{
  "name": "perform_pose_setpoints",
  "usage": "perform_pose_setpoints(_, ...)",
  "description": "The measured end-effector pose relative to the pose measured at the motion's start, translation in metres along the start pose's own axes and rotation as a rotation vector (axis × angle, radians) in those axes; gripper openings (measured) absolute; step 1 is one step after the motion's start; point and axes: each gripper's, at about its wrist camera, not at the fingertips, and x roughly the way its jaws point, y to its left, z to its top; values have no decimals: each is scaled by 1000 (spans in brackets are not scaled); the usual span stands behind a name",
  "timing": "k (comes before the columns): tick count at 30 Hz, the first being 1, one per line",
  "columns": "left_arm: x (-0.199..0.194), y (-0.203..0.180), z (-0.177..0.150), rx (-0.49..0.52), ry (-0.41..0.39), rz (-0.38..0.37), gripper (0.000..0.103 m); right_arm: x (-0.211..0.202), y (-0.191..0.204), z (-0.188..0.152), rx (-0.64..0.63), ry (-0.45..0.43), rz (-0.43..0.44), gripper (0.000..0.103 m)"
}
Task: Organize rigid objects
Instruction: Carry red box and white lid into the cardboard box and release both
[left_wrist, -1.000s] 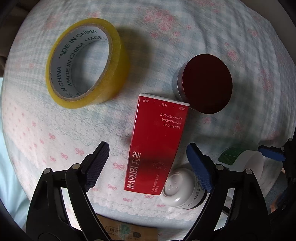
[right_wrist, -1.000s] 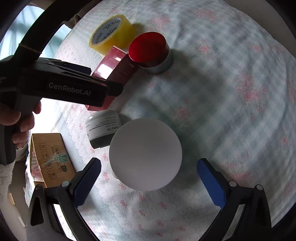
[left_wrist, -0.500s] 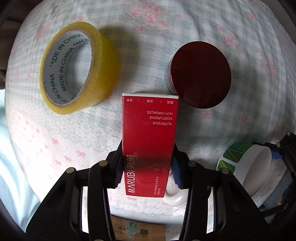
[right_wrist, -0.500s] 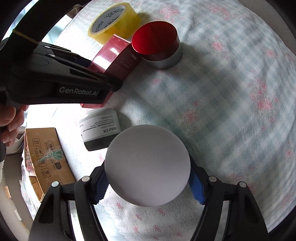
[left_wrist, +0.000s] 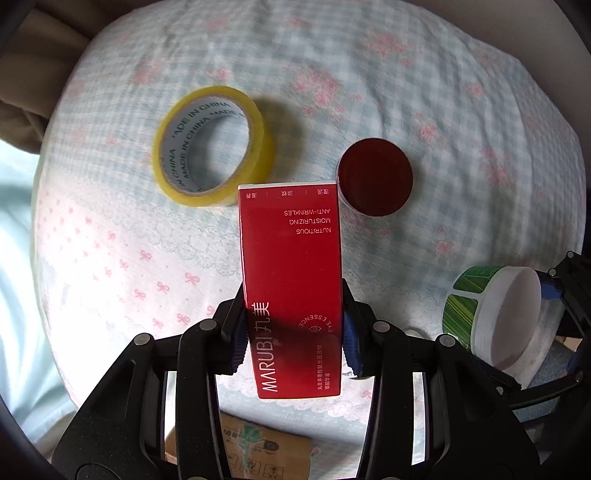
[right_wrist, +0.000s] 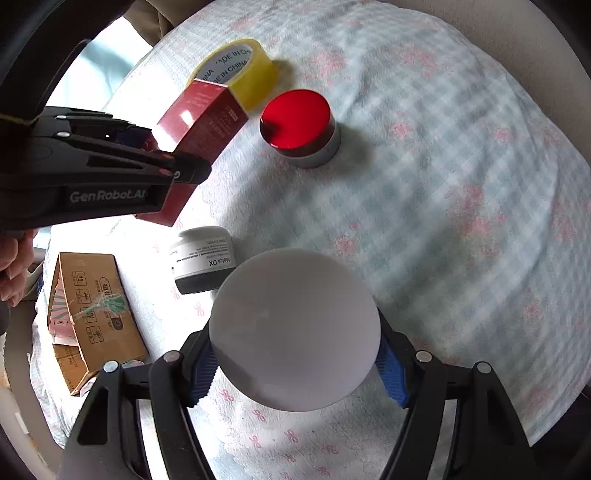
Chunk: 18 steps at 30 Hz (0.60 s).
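My left gripper (left_wrist: 291, 332) is shut on a red MARUBI box (left_wrist: 291, 280) and holds it lifted off the cloth; the box also shows in the right wrist view (right_wrist: 199, 122). My right gripper (right_wrist: 295, 362) is shut on a round white-lidded jar (right_wrist: 295, 332) with a green label, also seen in the left wrist view (left_wrist: 495, 317), raised above the cloth. A yellow tape roll (left_wrist: 212, 155), a red-lidded tin (left_wrist: 375, 181) and a white-and-black Melol DX jar (right_wrist: 203, 258) rest on the cloth.
The checked, flower-printed cloth (right_wrist: 461, 184) covers a rounded surface that falls away at the edges. A brown cardboard box (right_wrist: 92, 314) lies at the near left edge, also visible below my left gripper (left_wrist: 251, 450). The left gripper body (right_wrist: 92, 177) crosses the right view.
Both grippers closed, the left on the red box and the right on the white-lidded jar. Both have since lifted their objects up and back from the cloth.
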Motion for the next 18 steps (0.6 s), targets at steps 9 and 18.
perform_pose_setpoints(9, -125, 29, -61, -212, -214, -31, 37, -94, 17, 2, -68, -112, -43, 69)
perform_pose_setpoints(18, -220, 80, -191, -511, -425, -36, 37, -184, 96, -12, -228, -224, -47, 69)
